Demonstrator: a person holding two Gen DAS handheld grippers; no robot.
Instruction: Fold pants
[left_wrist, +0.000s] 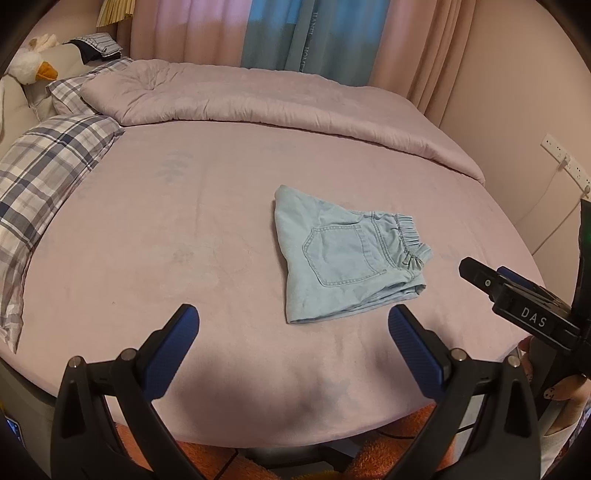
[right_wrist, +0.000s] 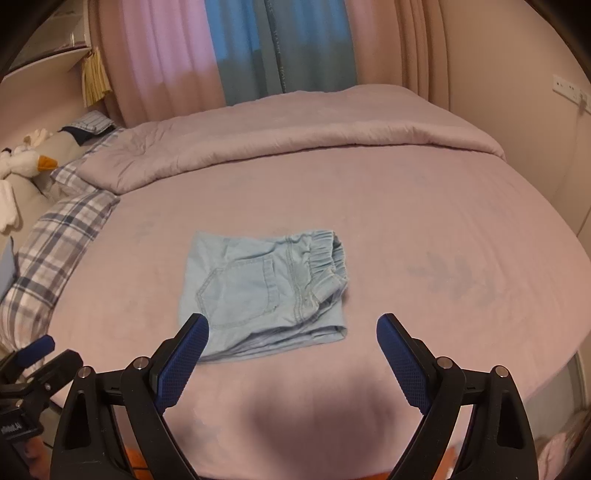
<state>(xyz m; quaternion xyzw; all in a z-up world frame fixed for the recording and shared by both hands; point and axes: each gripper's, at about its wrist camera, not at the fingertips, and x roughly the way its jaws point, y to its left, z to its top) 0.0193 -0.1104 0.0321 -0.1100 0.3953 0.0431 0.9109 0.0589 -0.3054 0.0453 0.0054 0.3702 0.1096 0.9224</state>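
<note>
Light blue denim pants (left_wrist: 343, 258) lie folded into a compact bundle on the pink bed sheet, back pocket up and elastic waistband to the right. The right wrist view shows the same pants (right_wrist: 258, 291) just beyond the fingertips. My left gripper (left_wrist: 293, 319) hovers open over the sheet, short of the bundle's near edge, with nothing between its blue pads. My right gripper (right_wrist: 293, 328) is also open and empty, its left fingertip (right_wrist: 197, 328) overlapping the bundle's near left corner in the picture. The right gripper (left_wrist: 517, 295) also shows at the right edge of the left wrist view.
A folded lilac quilt (left_wrist: 258, 99) lies across the far side of the bed. Plaid pillows (left_wrist: 48, 162) and a plush duck (left_wrist: 31, 68) sit at the left. Curtains hang behind. A wall socket strip with a cable (left_wrist: 561, 158) is at the right. An orange rug (left_wrist: 207, 458) lies below the bed edge.
</note>
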